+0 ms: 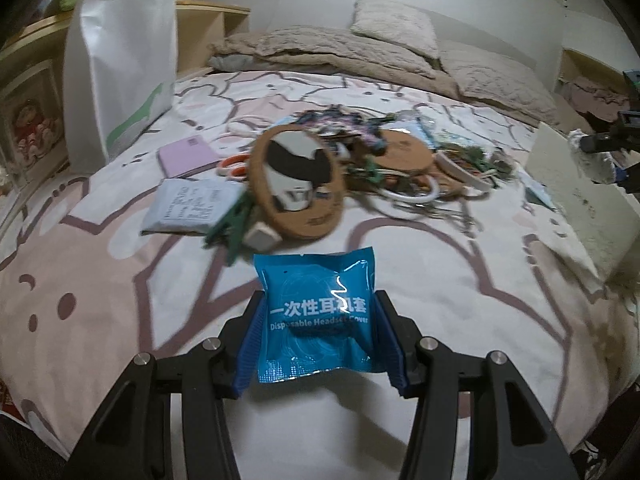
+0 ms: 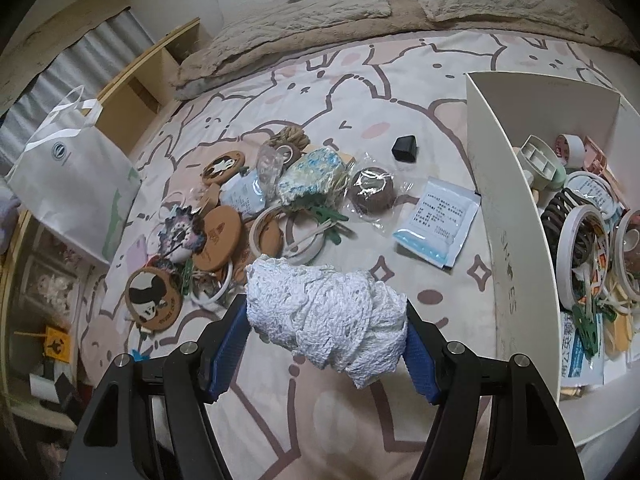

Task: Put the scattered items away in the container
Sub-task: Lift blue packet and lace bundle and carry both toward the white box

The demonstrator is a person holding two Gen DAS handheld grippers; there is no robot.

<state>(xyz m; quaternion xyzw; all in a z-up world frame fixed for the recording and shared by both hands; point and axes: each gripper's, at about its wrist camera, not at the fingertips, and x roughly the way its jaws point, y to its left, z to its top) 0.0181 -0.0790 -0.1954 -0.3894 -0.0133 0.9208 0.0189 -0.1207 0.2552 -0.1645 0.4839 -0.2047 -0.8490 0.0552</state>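
Left hand-held gripper (image 1: 320, 316) squeezes a blue packet (image 1: 318, 314) above the bed (image 1: 120, 280). Right hand-held gripper (image 2: 326, 320) squeezes a white knit cloth (image 2: 326, 316), near the white box (image 2: 516, 240).

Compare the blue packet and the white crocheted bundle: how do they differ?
The glossy blue plastic packet is flat and printed; the white crocheted yarn bundle is lumpy, matte and plain. The packet sits in the left tongs, the bundle in the right tongs. Both are clamped above the bedsheet.
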